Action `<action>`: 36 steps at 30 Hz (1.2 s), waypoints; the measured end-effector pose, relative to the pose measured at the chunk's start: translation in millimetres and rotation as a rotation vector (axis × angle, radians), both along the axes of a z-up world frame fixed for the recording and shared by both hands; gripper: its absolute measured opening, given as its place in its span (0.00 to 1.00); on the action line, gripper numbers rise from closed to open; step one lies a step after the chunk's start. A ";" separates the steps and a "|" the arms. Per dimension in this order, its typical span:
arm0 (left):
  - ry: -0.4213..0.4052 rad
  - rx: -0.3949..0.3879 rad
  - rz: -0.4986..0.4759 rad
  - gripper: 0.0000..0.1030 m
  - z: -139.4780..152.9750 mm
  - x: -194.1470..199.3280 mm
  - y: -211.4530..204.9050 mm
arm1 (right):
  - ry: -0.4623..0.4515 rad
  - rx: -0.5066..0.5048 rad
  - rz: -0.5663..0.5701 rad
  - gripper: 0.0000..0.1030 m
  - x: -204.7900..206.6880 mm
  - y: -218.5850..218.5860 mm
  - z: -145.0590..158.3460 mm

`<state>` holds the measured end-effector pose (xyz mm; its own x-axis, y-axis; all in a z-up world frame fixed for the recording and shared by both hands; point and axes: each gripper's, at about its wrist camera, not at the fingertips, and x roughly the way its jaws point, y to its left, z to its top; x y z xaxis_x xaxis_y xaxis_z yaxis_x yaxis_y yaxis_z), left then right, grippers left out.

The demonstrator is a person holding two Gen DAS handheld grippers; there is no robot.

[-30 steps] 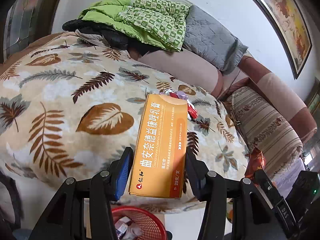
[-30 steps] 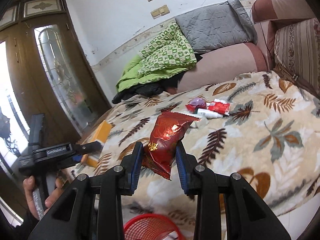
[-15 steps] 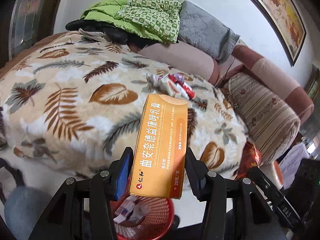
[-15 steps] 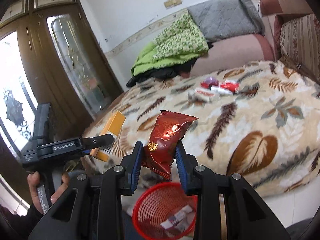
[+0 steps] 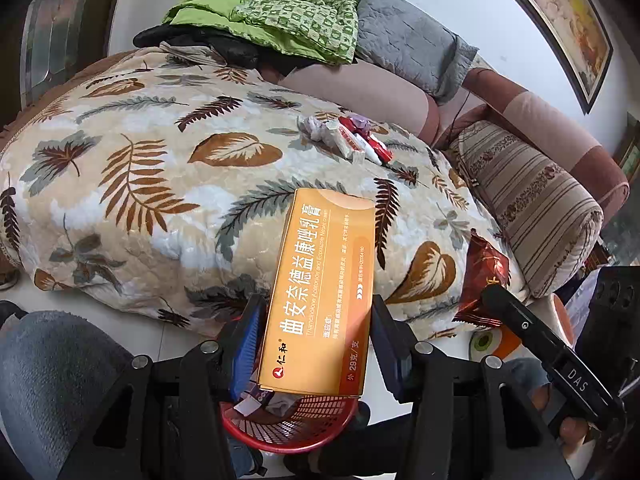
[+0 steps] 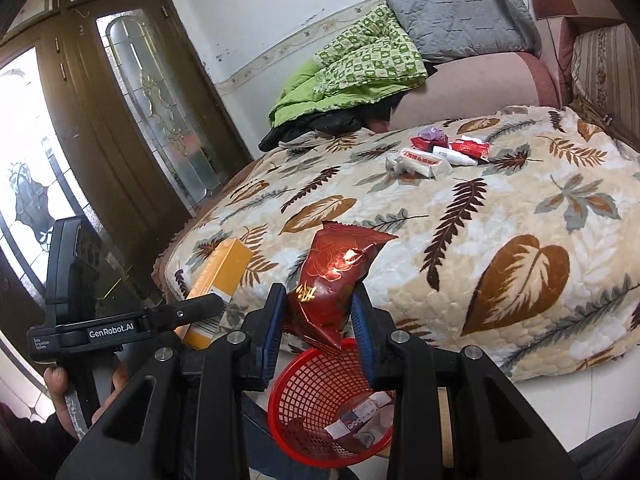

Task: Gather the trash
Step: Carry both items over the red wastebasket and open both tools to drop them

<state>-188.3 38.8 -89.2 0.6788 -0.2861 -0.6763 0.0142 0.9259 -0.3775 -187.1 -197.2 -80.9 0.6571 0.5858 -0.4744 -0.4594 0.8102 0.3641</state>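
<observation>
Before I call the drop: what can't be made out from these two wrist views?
- Red basket: left wrist view, the orange box in the left gripper covers its far side.
- Basket contents: right wrist view, wrappers too small to read, partly behind the gripper frame.
- Red snack bag: its lower sides are hidden by the right gripper.
- Trash pile on the blanket: labels too small.

We see a leaf-print blanket (image 6: 460, 216) on the sofa (image 6: 464, 80), white wall (image 6: 260, 8), wooden glass door (image 6: 132, 120), and pale floor (image 6: 560, 396).
</observation>
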 end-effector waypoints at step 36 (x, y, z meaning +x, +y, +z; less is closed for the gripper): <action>0.265 0.023 -0.092 0.65 -64.5 23.4 -17.4 | 0.261 -0.009 0.010 0.41 34.3 0.9 -59.6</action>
<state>-164.9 21.5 -153.7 0.4489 -0.3209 -0.8340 0.0019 0.9336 -0.3582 -152.8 -196.3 -140.5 0.5054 0.5870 -0.6324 -0.3590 0.8095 0.4645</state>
